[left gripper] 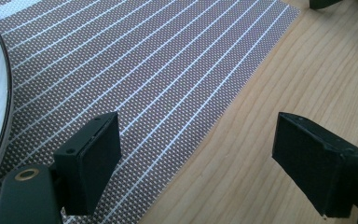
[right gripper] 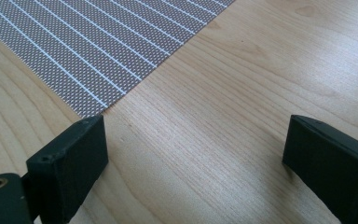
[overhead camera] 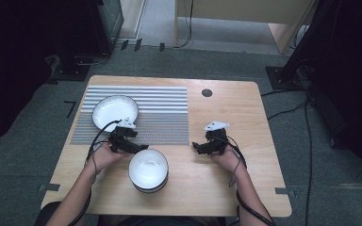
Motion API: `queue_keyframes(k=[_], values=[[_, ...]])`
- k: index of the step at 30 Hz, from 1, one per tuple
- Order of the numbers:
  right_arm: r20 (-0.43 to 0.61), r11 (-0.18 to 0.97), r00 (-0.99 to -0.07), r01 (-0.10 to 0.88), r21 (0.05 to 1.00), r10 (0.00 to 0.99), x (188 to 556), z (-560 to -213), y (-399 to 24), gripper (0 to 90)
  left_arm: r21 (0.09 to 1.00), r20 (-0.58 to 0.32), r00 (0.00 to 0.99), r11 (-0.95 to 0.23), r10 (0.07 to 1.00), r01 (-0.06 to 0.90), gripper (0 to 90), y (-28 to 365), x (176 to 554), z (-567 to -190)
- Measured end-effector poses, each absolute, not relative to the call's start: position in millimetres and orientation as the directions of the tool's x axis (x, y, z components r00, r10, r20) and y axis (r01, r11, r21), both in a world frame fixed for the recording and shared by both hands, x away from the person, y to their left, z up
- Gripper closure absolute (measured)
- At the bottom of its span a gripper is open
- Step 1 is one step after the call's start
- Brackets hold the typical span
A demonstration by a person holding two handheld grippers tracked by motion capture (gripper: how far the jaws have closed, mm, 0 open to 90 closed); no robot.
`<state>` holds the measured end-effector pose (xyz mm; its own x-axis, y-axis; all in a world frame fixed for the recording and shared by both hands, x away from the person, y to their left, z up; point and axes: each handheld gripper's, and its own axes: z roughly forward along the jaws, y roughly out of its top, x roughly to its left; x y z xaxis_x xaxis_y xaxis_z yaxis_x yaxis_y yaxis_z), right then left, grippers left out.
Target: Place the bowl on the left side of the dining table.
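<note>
No readable text, label or number anywhere.

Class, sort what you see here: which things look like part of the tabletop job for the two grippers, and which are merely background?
Likely part of the job:
- bowl on the mat
- stacked bowls on bare wood
- striped mat
- left gripper, open
- right gripper, open

Just lying about:
- round hole in the table
- floor cables
- wooden furniture behind
</note>
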<state>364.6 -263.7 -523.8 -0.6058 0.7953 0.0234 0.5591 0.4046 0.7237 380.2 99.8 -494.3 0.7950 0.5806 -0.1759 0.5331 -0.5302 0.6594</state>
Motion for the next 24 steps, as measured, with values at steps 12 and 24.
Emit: queue_keyframes(k=[12, 24], values=[[0.024, 0.404, -0.606, 0.559, 0.724, 0.795, 365, -524, -264, 6.0, 0.650, -0.221, 0.792, -0.520, 0.570, 0.555, 15.2, 102, 378, -487], [0.024, 0.404, -0.605, 0.559, 0.724, 0.796, 365, -524, -264, 6.0, 0.647, -0.222, 0.789, -0.518, 0.573, 0.559, 24.3, 105, 374, -479]])
